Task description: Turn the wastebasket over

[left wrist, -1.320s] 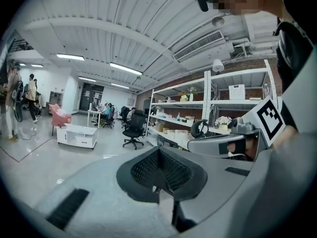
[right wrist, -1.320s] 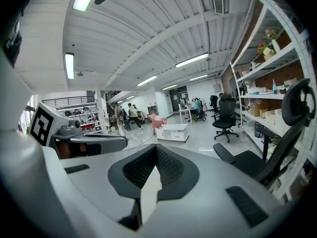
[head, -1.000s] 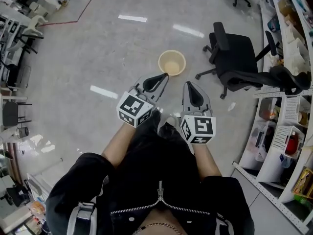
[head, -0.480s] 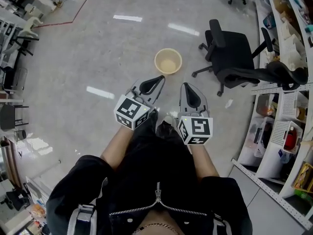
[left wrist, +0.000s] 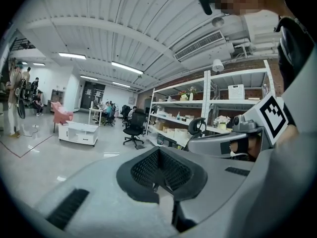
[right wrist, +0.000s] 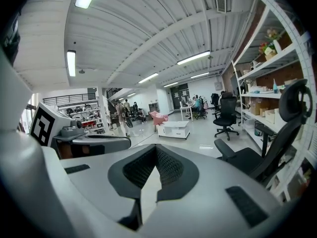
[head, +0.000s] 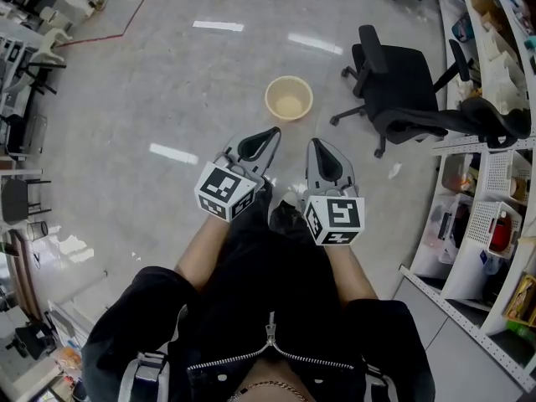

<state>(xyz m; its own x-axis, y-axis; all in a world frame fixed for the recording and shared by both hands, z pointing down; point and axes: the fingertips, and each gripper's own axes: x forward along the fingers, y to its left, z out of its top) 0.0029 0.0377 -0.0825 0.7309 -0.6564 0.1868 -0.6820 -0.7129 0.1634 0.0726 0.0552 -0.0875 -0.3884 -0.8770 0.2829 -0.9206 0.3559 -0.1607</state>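
The basket stands mouth up on the floor, left of the chair — straight ahead of both tools and well apart from them. The left gripper looks slightly nearer than the right gripper — both closed tight, nothing between the jaws.

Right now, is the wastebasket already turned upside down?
No, the head view shows the wastebasket standing on the floor with its open mouth facing up.
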